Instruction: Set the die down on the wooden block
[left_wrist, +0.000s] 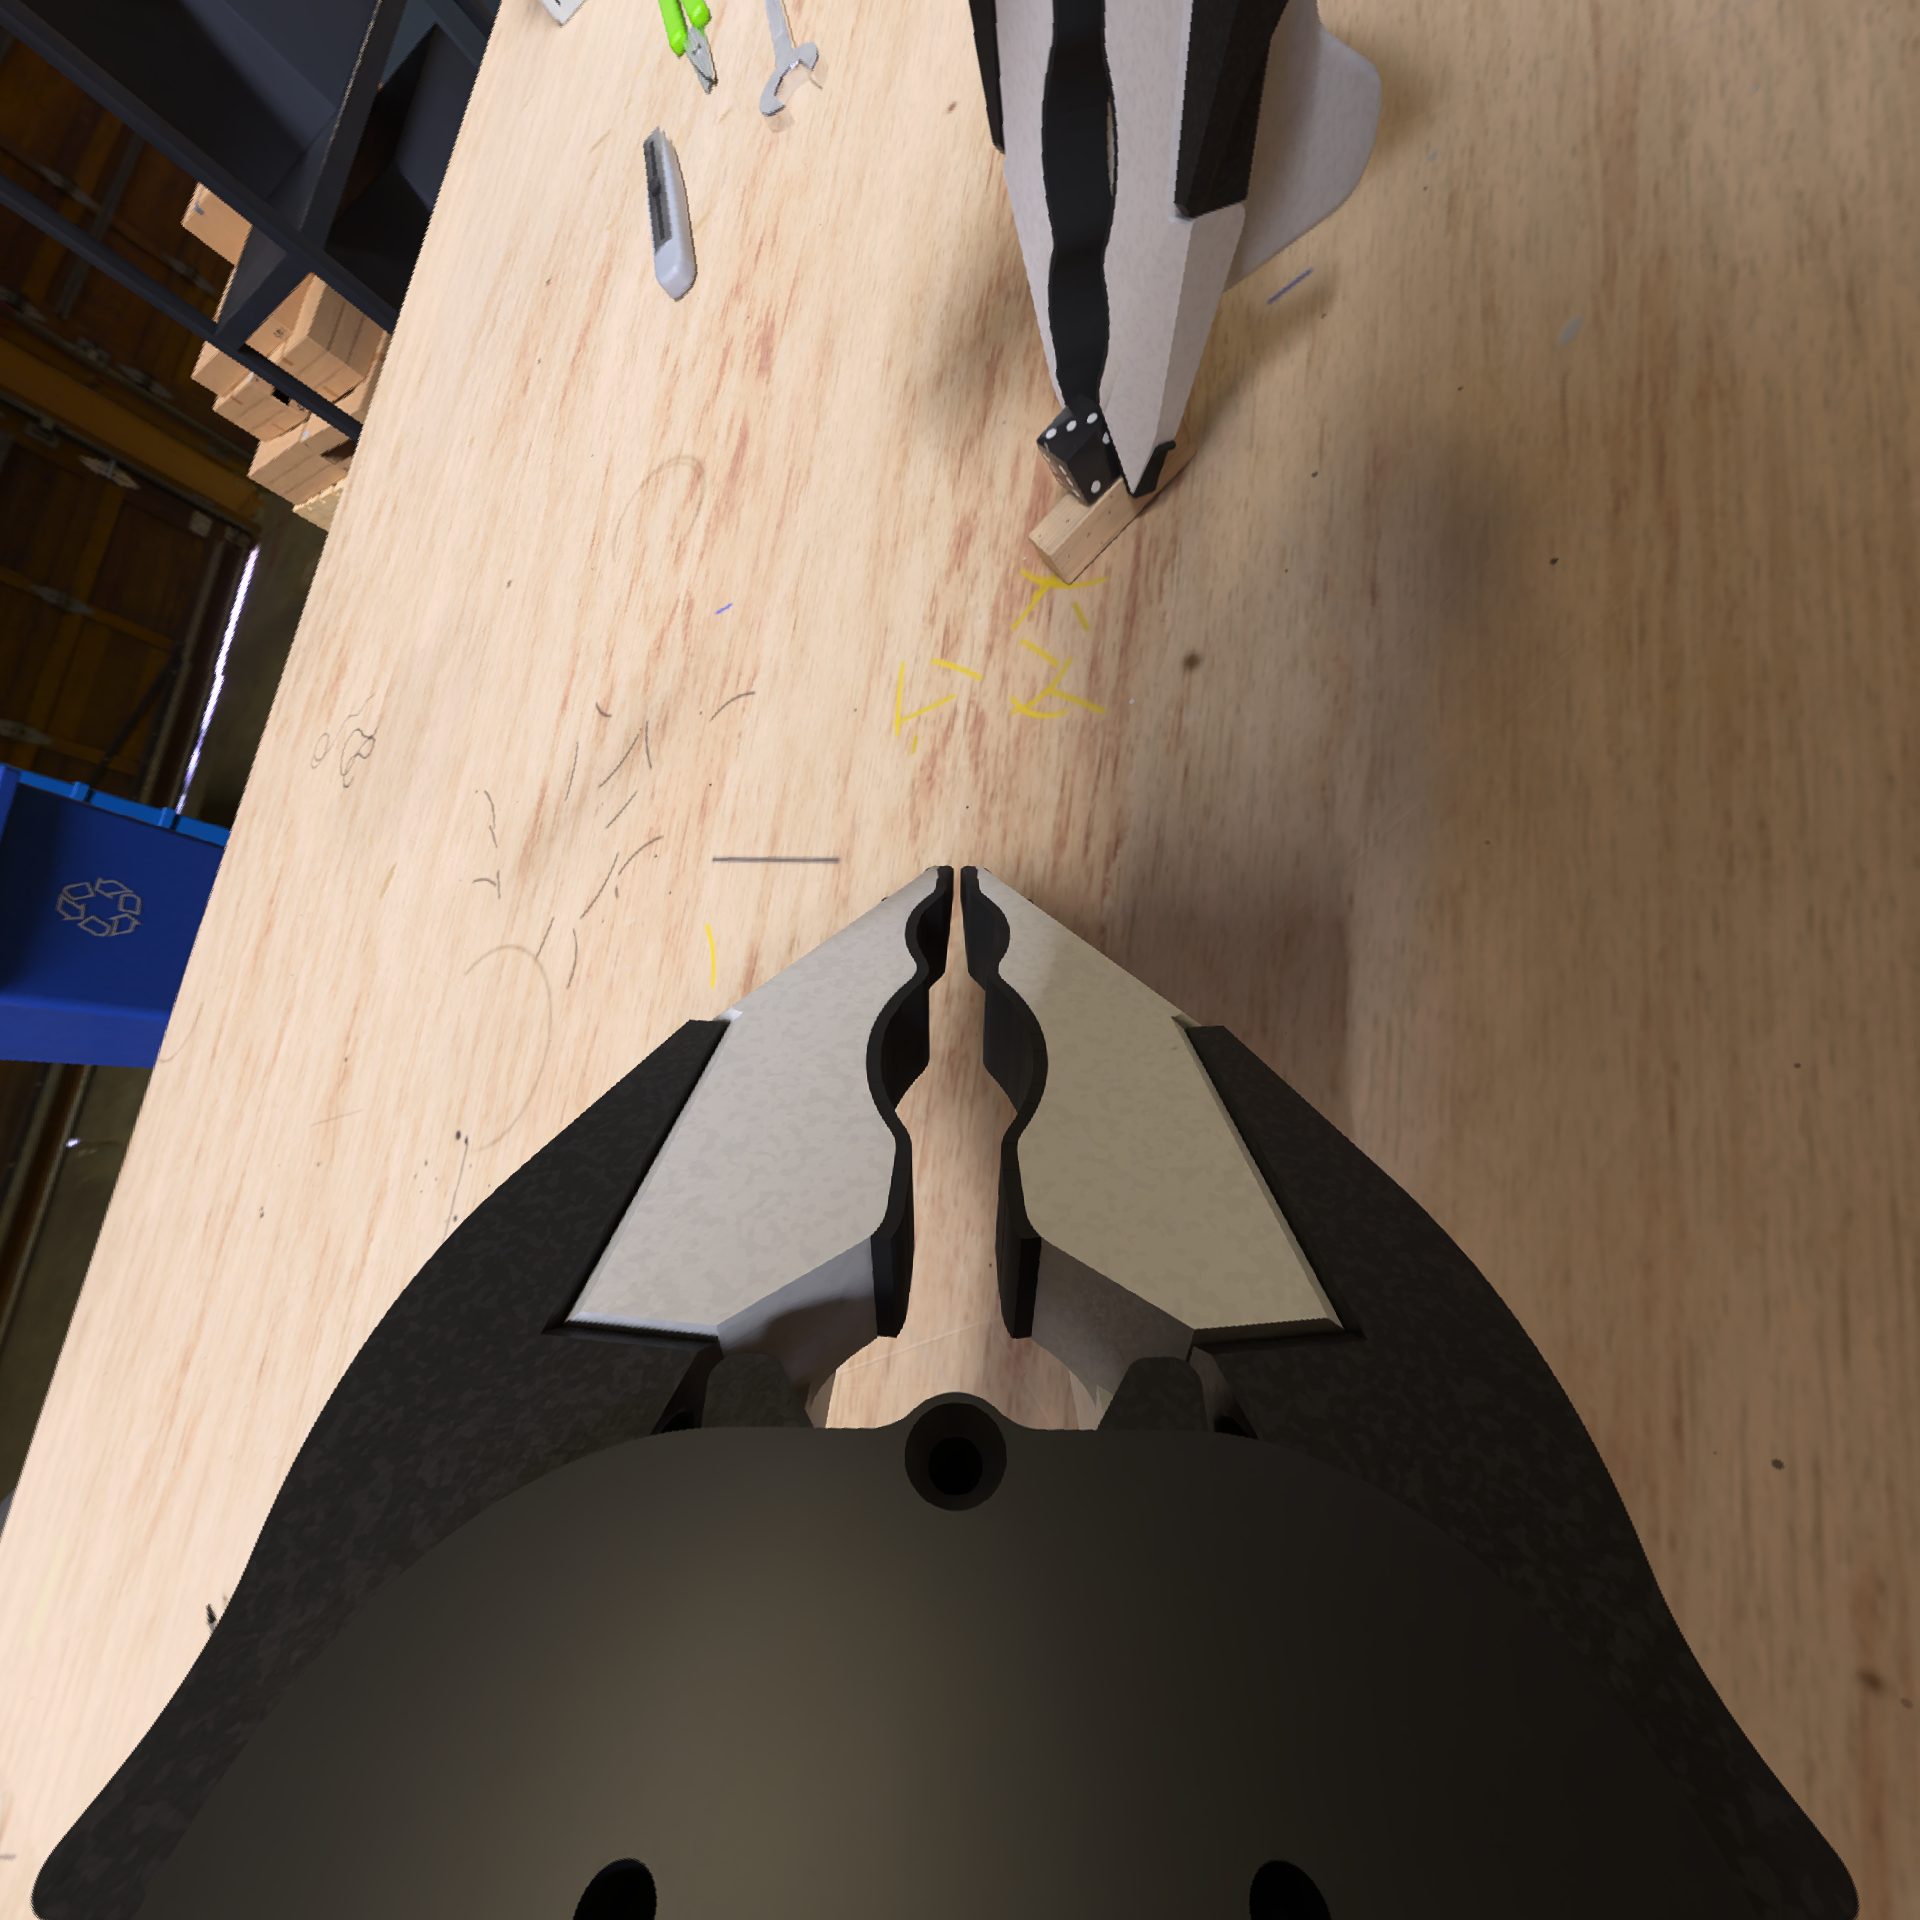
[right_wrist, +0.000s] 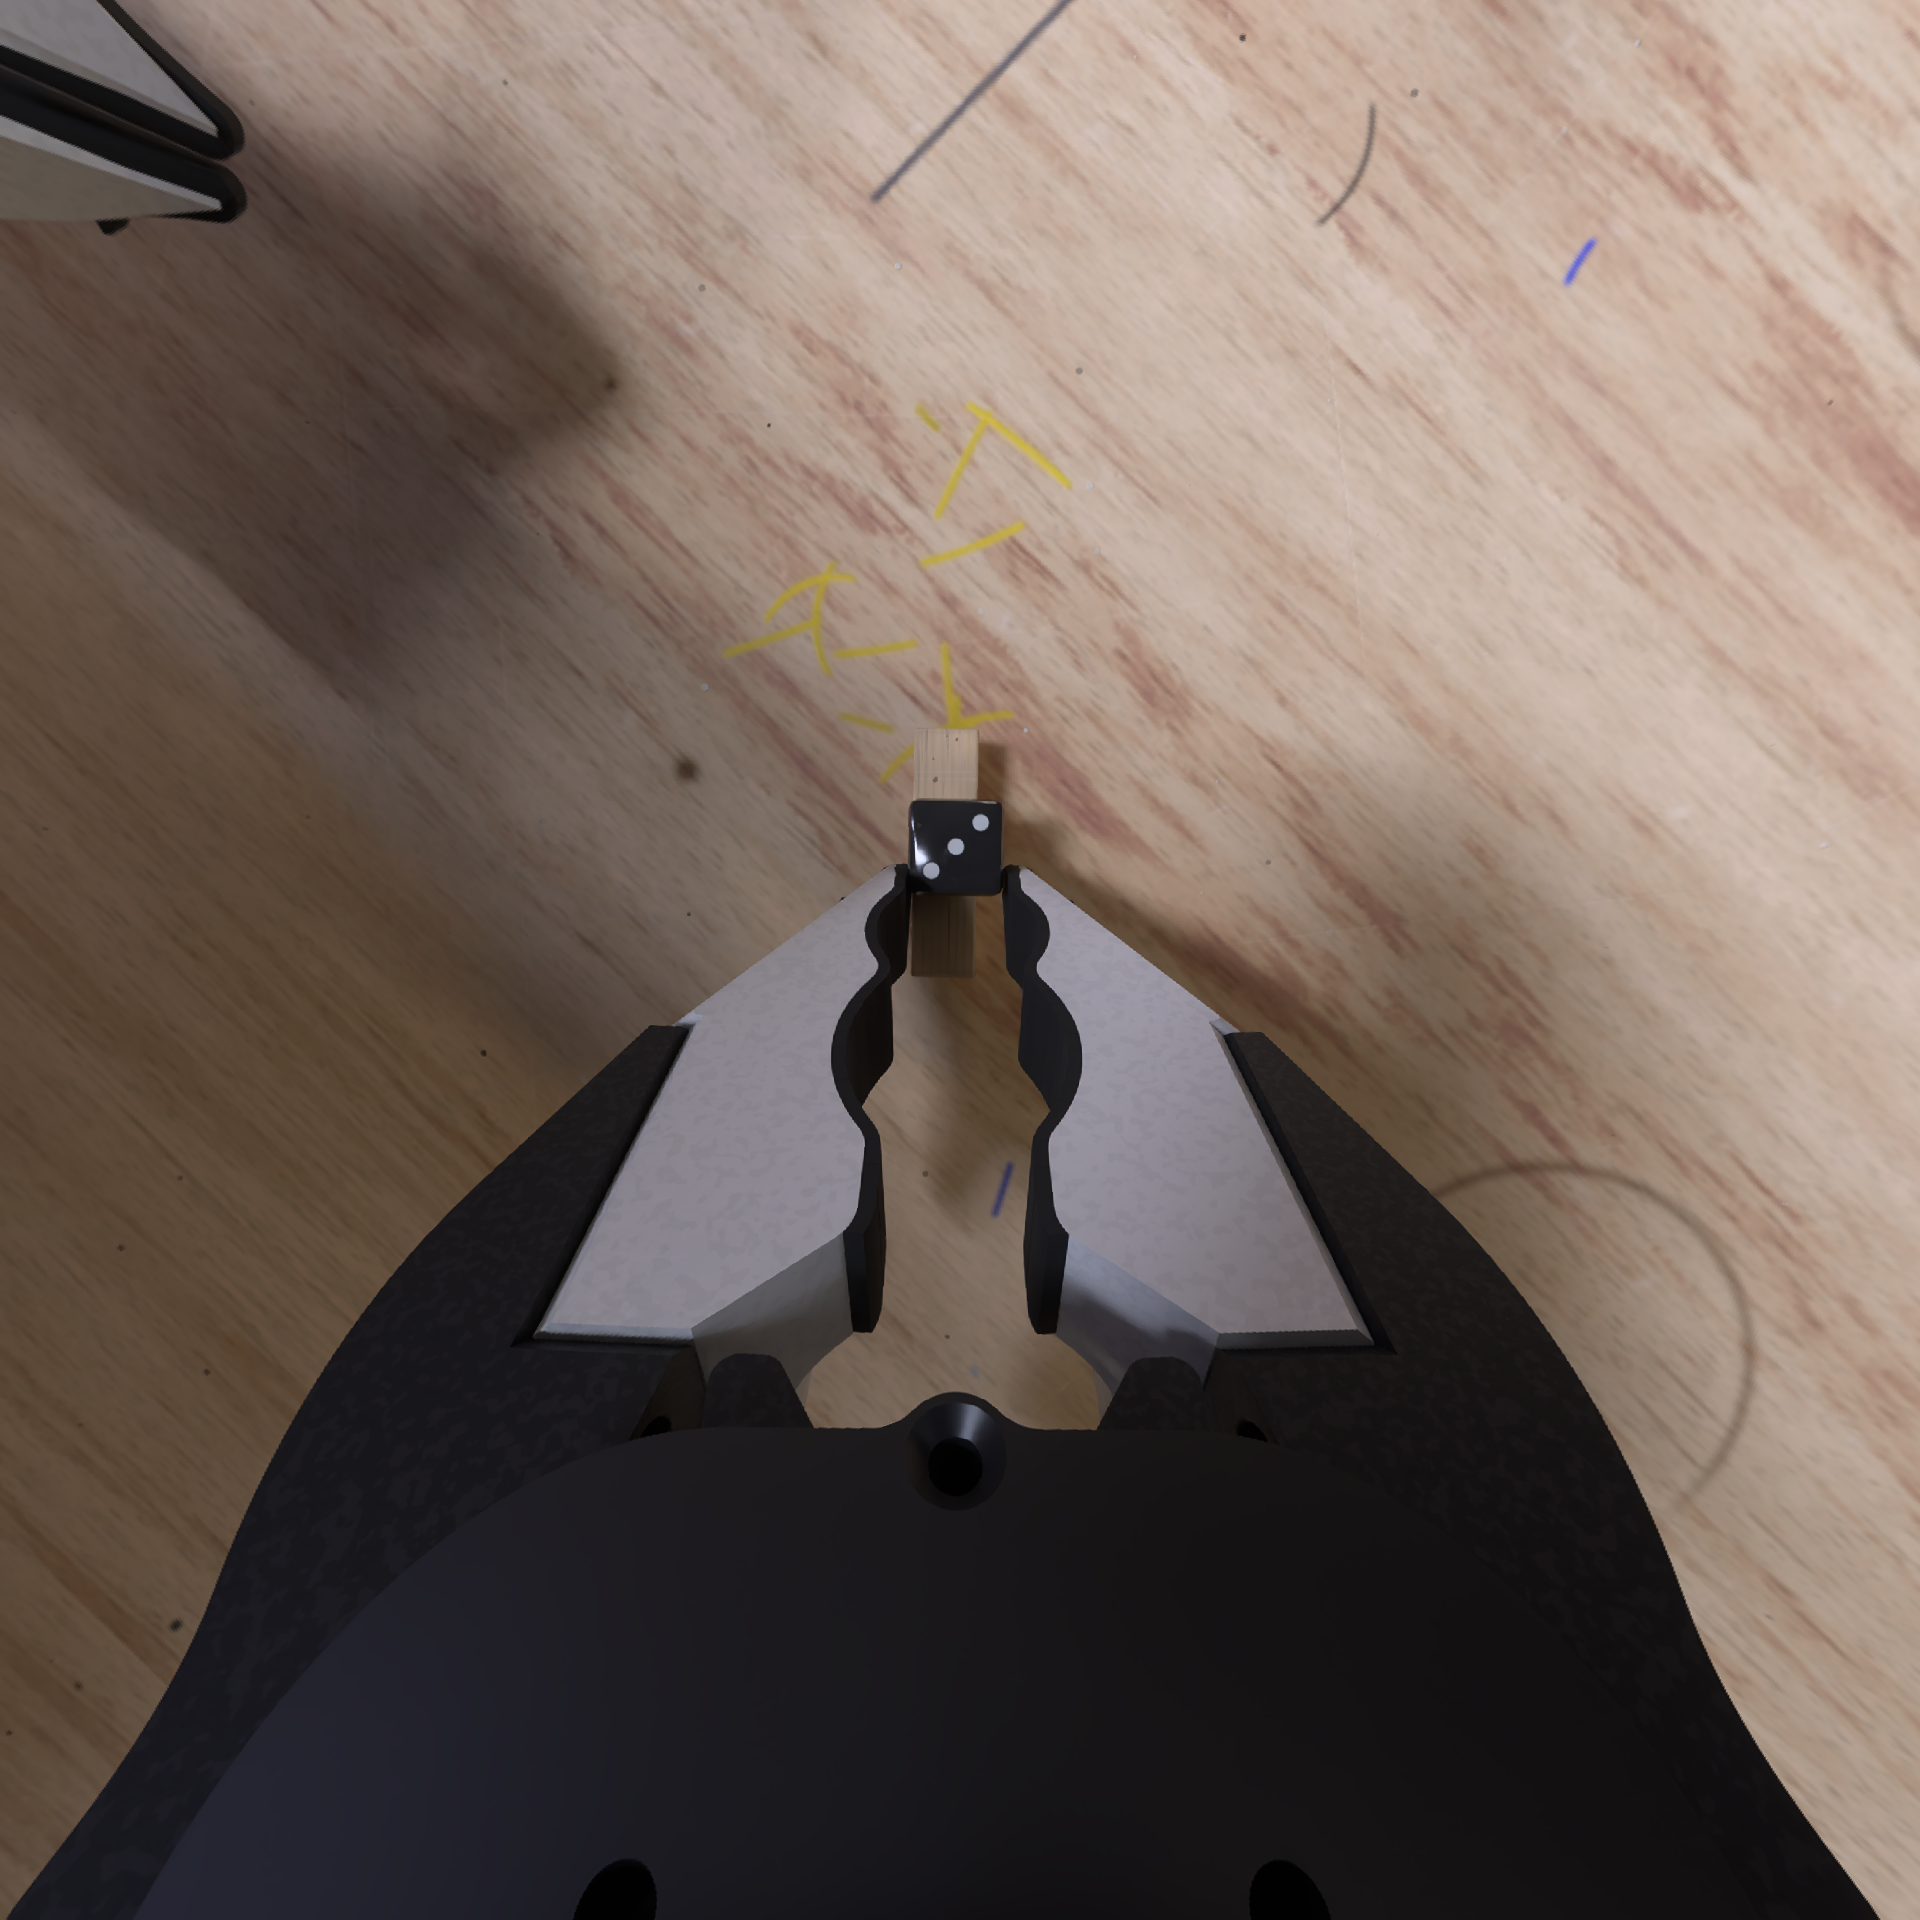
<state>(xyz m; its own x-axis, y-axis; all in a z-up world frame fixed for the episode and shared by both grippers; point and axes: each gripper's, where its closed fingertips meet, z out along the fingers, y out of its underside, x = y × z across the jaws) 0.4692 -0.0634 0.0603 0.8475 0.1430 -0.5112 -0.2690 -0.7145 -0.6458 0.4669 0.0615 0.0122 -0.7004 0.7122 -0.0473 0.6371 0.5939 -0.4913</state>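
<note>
A black die (right_wrist: 954, 847) with white pips is pinched between the fingertips of my right gripper (right_wrist: 956, 881). It is over a small wooden block (right_wrist: 945, 764) lying on the plywood table (right_wrist: 1455, 623). In the left wrist view the die (left_wrist: 1073, 445) is at the block's (left_wrist: 1075, 538) top face, touching it or just above it, with the right gripper (left_wrist: 1117, 462) pointing down on it. My left gripper (left_wrist: 956, 875) is shut and empty, well short of the block. Its tips also show in the right wrist view (right_wrist: 223, 166).
A grey utility knife (left_wrist: 670, 213), green pliers (left_wrist: 688, 36) and a wrench (left_wrist: 784, 68) lie at the far end of the table. Yellow scribbles (left_wrist: 1039, 665) mark the wood near the block. Off the left edge stand a blue bin (left_wrist: 94, 914) and cardboard boxes (left_wrist: 301, 384).
</note>
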